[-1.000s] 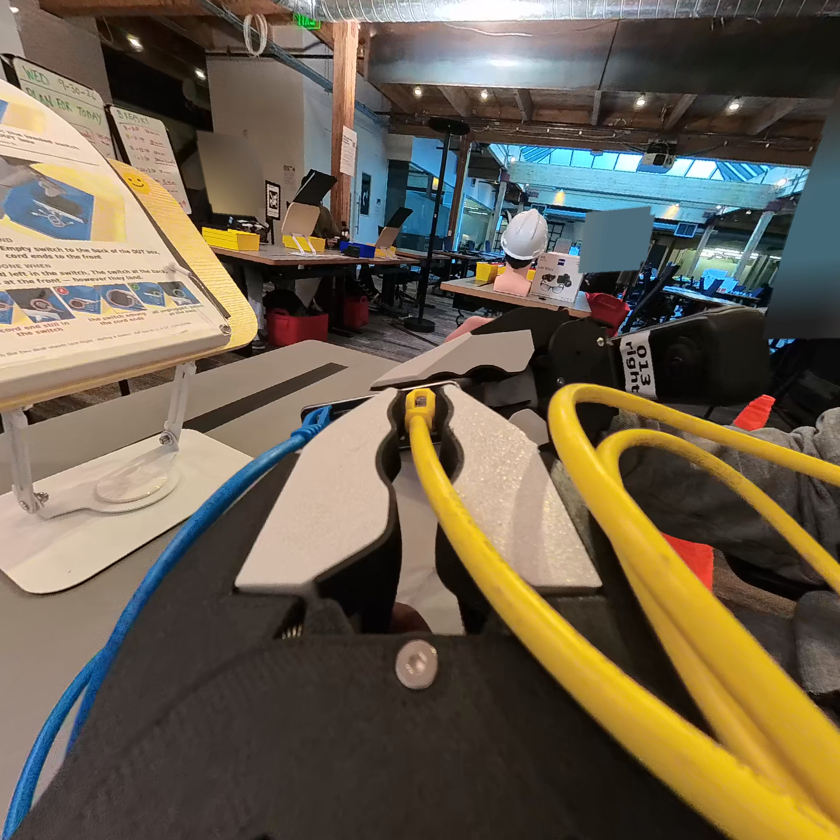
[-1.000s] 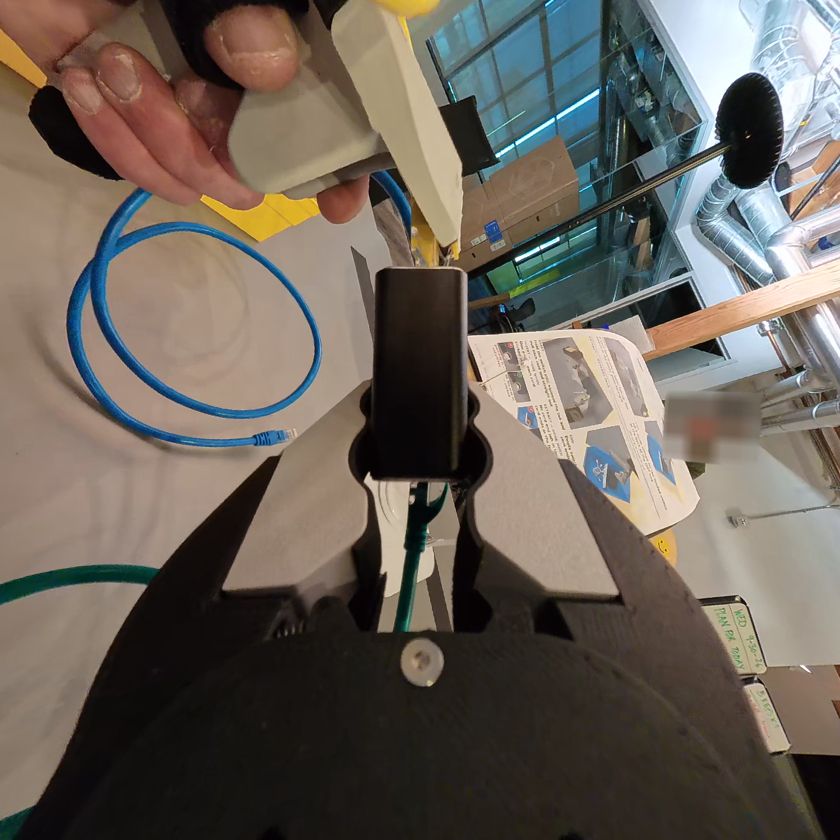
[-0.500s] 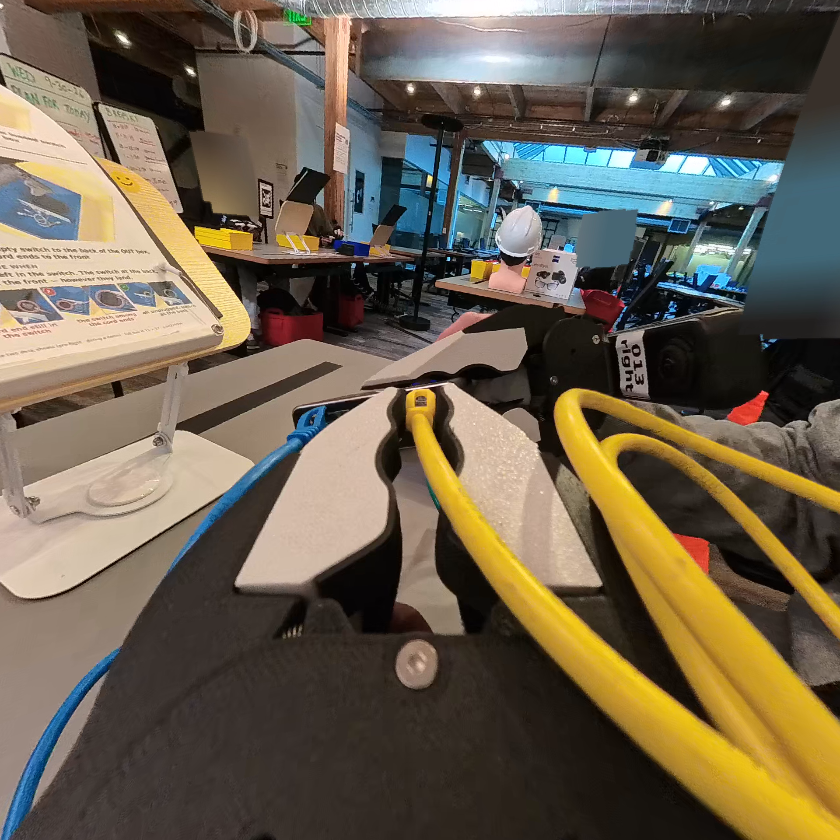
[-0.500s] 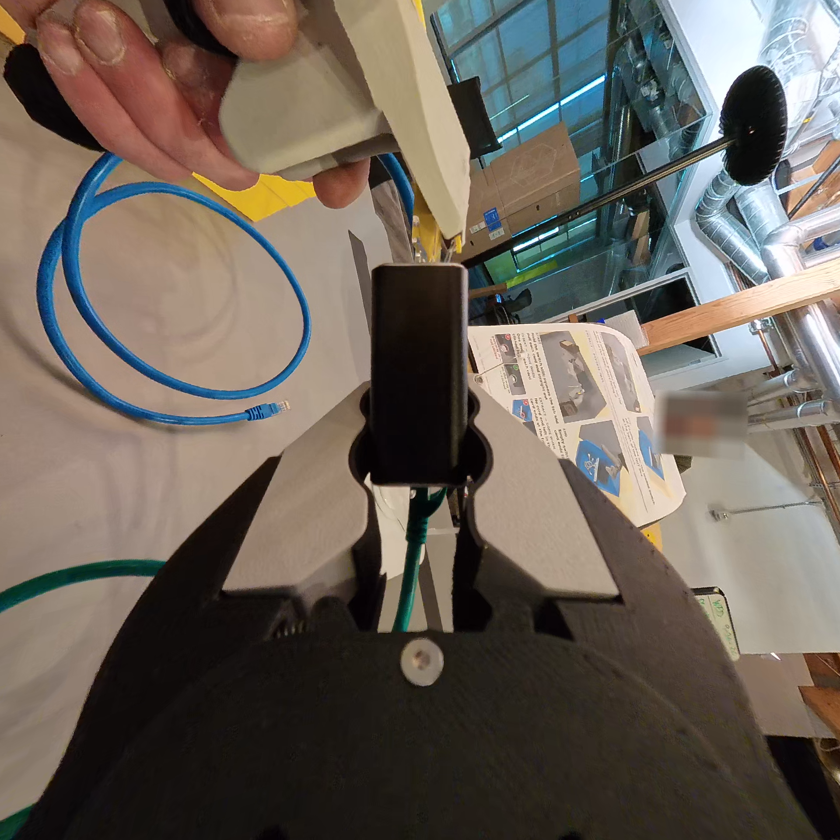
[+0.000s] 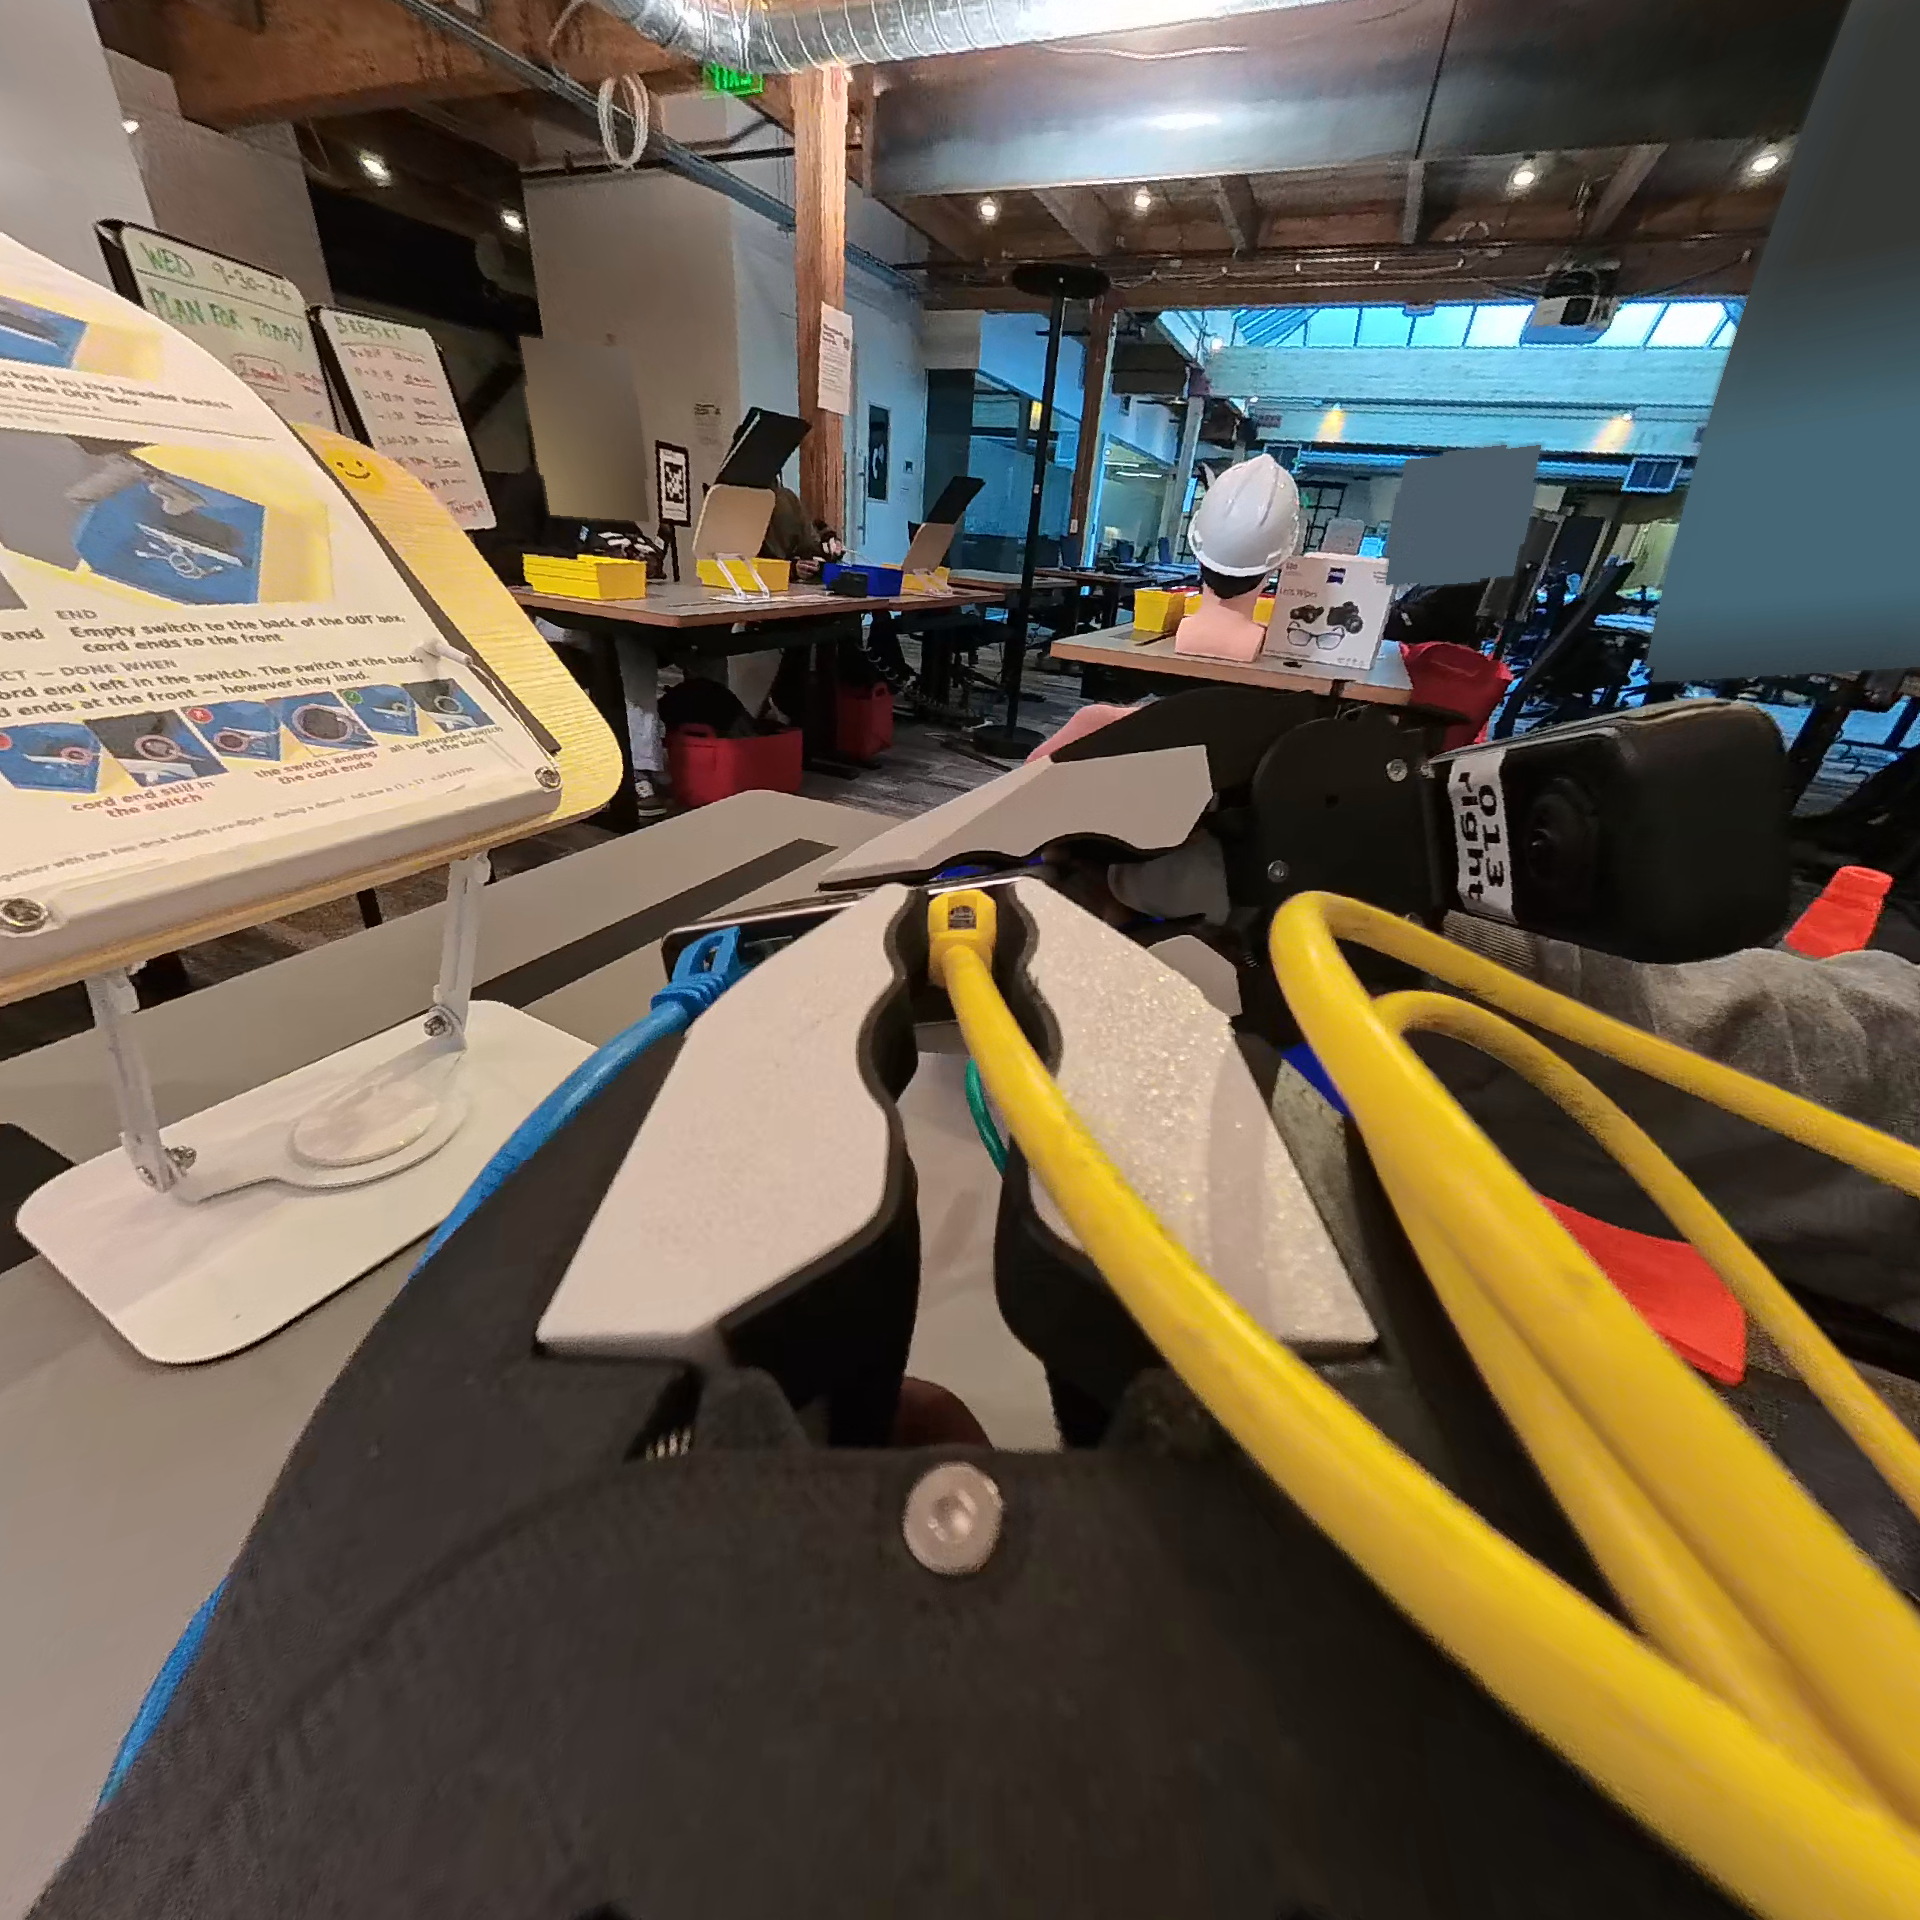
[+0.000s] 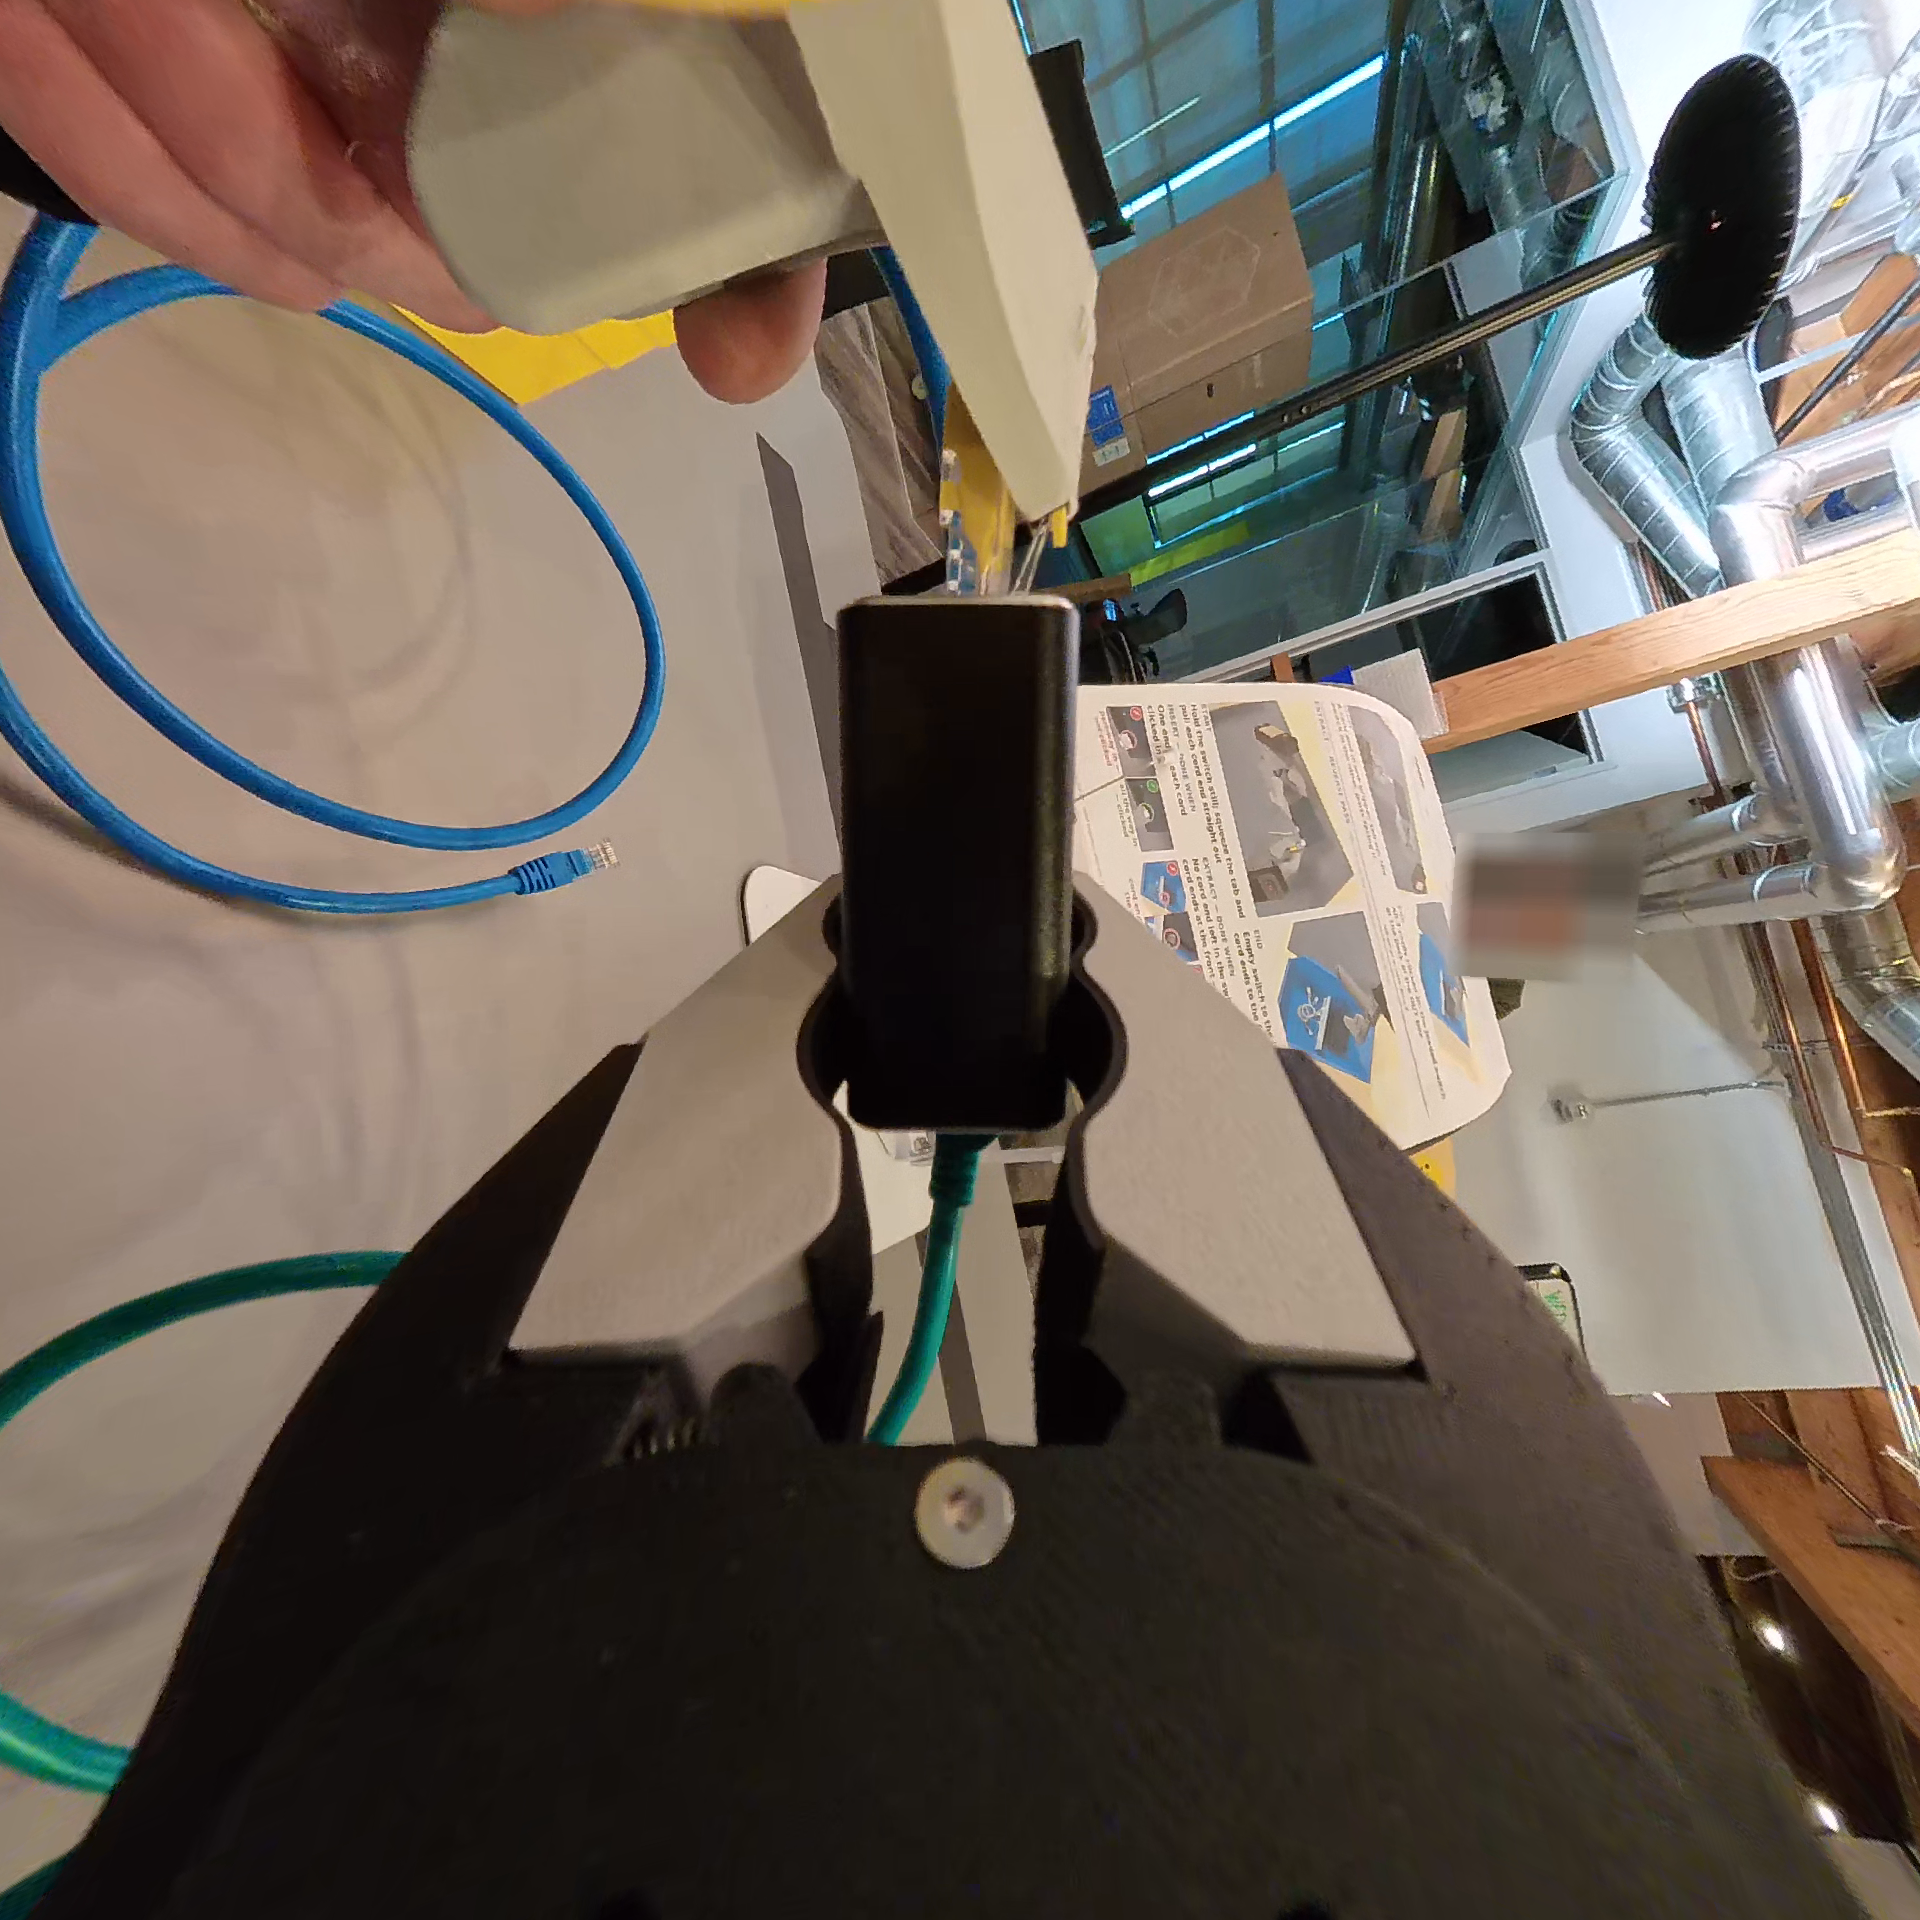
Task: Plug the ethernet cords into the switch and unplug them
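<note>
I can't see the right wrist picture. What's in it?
The right tongs grip a black switch with a green cord plugged in below. The left tongs bring a yellow plug to its top; a blue cord lies on the grey table.

ceiling: wood beams (image 5: 1299, 208) | tables (image 5: 727, 608) | floor: dark

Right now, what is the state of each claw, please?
Left claw: closed on the yellow plug.
Right claw: closed on the switch.
</note>
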Available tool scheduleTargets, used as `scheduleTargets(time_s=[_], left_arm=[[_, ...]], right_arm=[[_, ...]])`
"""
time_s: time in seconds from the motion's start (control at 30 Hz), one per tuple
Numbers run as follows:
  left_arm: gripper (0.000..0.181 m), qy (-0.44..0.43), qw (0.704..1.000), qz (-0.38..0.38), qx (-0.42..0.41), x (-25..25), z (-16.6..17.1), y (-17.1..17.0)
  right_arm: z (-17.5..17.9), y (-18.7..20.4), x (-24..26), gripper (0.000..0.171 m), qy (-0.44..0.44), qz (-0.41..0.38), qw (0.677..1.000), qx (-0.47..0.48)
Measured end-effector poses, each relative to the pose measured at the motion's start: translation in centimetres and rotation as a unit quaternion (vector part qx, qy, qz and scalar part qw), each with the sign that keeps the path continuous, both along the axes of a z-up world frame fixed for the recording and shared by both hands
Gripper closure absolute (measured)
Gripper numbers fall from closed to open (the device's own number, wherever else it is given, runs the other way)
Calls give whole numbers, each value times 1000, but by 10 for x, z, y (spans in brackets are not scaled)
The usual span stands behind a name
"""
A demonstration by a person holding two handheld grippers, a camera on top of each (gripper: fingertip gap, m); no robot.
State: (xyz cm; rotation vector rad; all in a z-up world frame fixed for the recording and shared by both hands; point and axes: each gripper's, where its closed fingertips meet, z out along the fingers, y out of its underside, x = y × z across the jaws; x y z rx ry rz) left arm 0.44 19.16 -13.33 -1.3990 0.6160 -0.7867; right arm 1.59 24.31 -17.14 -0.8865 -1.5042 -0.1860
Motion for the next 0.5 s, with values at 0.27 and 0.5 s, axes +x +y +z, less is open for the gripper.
scheduleTargets(time_s=[0.27,0.5], left_arm=[[169,3,1000,-2,8,0,1,-1],[169,6,999,27,27,-2,6,1]], right_arm=[[1,-3,0,140,-2,10,1000,-3],[4,0,-2,140,8,-8,1000,-9]])
